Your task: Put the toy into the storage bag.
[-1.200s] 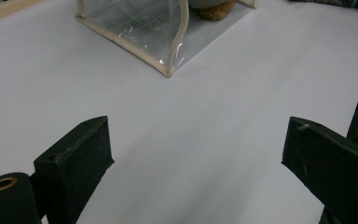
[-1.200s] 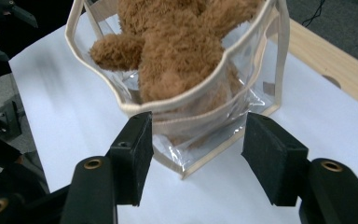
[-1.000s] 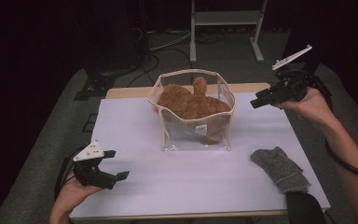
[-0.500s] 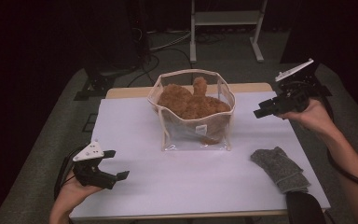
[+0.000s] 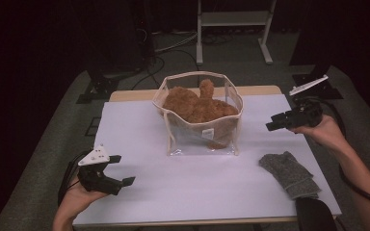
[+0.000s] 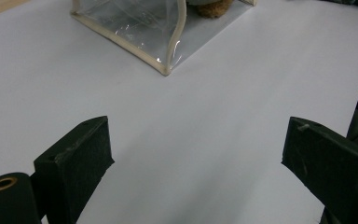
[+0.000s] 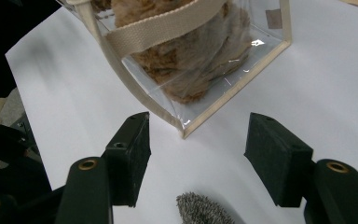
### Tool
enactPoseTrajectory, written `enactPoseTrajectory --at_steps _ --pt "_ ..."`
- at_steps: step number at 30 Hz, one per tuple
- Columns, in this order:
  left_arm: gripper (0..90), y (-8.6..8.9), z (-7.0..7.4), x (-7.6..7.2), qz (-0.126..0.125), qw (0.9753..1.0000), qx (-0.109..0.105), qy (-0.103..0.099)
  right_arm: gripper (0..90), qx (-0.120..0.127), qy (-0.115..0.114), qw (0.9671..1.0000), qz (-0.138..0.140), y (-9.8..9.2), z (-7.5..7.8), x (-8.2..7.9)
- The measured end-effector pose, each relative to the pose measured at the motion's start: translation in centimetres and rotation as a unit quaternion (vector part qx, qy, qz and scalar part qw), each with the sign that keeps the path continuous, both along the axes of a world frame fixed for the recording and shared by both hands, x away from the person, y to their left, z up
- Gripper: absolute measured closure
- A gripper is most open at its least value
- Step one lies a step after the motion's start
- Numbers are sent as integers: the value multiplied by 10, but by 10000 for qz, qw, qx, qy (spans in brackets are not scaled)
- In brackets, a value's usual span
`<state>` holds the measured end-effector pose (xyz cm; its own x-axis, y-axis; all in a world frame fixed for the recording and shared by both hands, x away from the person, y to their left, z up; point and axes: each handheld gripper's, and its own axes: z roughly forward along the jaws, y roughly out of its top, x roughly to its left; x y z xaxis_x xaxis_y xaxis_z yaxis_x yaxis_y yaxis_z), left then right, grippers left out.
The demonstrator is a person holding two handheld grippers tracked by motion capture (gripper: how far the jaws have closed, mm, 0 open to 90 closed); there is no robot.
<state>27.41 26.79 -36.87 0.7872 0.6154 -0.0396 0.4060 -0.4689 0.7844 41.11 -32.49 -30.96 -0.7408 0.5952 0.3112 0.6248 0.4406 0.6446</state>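
A: Where does the clear bag [image 5: 200, 126] sit?

B: Middle of the white surface [image 5: 144, 130], slightly toward 12 o'clock. It stands upright, mouth open upward. Brown plush toy [image 5: 198, 105] inside, one part sticking up past the rim at 12 o'clock.

A: Long axis?

B: In the high view it runs 9 to 3 o'clock, parallel to the near edge. The flat clear face looks toward 6 o'clock.

A: Left tongs [image 5: 122, 170]?

B: At 8 o'clock, close to the near-left corner, jaws released and wide apart, holding nothing. In the left gripper view a bottom corner of the bag [image 6: 167, 70] lies ahead across bare surface.

A: Right tongs [image 5: 275, 121]?

B: At 3 o'clock of the bag, raised above the surface, jaws spread and empty, aimed toward 9 o'clock. The right gripper view puts a bag corner [image 7: 186, 133] between the jaws, apart from both.

A: Free room?

B: Wide bare strip from 6 to 9 o'clock. A grey cloth [image 5: 289, 174] lies at 4 o'clock near the right edge, well apart from the bag.
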Motion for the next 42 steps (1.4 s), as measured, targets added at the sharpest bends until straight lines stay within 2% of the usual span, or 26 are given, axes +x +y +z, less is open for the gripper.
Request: enactPoseTrajectory --at_steps 20,42 --pt "71 0 0 1 -3 10000 22 3 369 191 220 9995 -137 -13 -36 -13" --pt "71 -4 1 1 -43 10000 54 -21 362 428 289 9983 -274 -23 -63 -32"
